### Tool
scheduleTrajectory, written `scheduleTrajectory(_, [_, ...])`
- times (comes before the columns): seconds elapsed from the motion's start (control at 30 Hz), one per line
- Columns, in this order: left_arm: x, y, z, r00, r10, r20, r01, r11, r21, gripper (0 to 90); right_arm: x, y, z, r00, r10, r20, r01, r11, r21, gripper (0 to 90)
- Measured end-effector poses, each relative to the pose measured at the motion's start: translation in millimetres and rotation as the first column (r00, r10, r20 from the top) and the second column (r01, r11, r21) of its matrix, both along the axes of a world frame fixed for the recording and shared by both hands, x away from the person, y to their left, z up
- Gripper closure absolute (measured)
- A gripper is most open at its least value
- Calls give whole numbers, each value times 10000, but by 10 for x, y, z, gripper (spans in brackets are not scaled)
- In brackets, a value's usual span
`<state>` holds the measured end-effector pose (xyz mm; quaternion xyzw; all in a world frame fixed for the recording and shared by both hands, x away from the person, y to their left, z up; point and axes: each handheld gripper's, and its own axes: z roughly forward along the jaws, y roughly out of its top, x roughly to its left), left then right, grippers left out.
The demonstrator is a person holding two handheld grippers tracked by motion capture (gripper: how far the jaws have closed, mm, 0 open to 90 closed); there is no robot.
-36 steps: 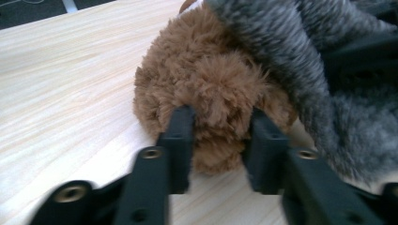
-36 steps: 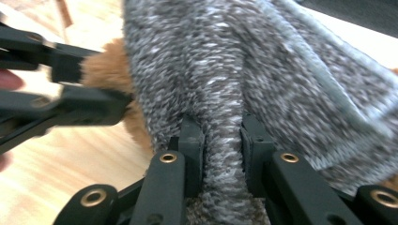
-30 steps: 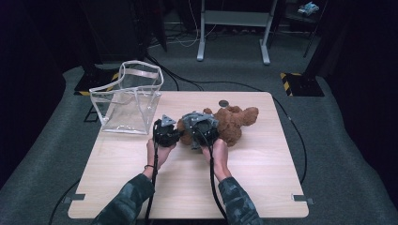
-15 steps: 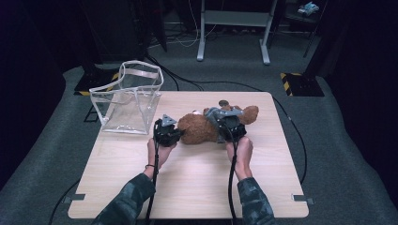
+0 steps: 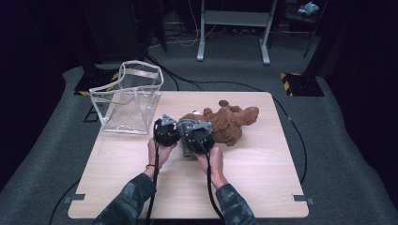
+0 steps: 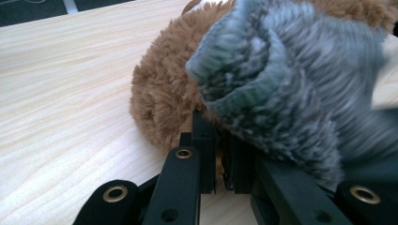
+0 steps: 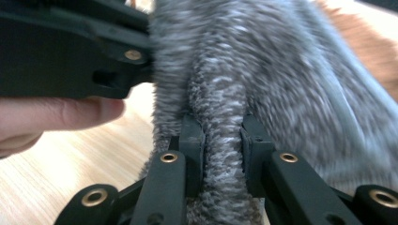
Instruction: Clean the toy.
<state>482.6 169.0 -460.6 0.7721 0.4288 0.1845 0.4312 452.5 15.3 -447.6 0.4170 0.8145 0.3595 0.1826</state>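
Step in hand: likely dressing the teddy bear [image 5: 225,124] in a grey fuzzy garment [image 6: 286,89] — both grippers pinch the cloth at the bear's near end.
Left gripper [image 5: 165,132]: jaws nearly closed, nipping the garment's edge against the brown fur, seen in the left gripper view.
Right gripper [image 5: 196,136]: jaws narrow, clamped on a fold of the grey cloth, seen in the right gripper view.
Bear's place: lying on its side at the middle of the table [image 5: 263,178], nearer the far edge, head toward the right edge.
How to do it well: keep both pinches on cloth alone, not fur; spread the opening evenly and draw it along the body in small pulls — the bear is loose and will probably slide.
Clear bag [image 5: 129,98]: upright and open at the far left corner, well apart from the bear.
Small dark disc [image 5: 224,103]: by the far edge, just beyond the bear.
Counts: one bear, one garment, one bag, one disc, two grippers.
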Motion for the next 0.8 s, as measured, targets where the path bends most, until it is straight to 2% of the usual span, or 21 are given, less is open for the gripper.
scheduleTrajectory(0.13, [8, 11, -22, 9998, 171, -33, -172, 9996, -216, 842, 34, 38, -103, 9999, -31, -116, 28, 9998, -210, 755])
scheduleTrajectory(0.2, [13, 26, -17, 10000, 61, -49, -61, 10000, -72, 842, 40, 9, -139, 9998, -117, -163, 109, 9988, -478, 758])
scheduleTrajectory(0.27, [19, 26, -20, 10000, 76, -12, -76, 10000, -44, 842, 53, -90, -183, 9997, -219, -127, 208, 9961, -854, 761])
scheduleTrajectory(0.37, [25, 33, -22, 10000, 91, -18, -91, 9999, -75, 842, 64, -255, -239, 9970, -712, -307, 685, 9944, -801, 762])
scheduleTrajectory(0.5, [30, 36, -25, 9999, 118, 10, -118, 9999, -80, 842, 64, -570, -273, 9909, -1294, -360, 1262, 9888, -799, 764])
scheduleTrajectory(0.63, [32, 38, -22, 9999, 93, 49, -93, 10000, -7, 842, 64, -815, -281, 9847, -1714, -301, 1678, 9811, -966, 764])
scheduleTrajectory(0.8, [38, 36, -25, 10000, 57, 56, -57, 10000, -7, 842, 87, -1133, -287, 9731, -2297, -184, 2273, 9699, -873, 765])
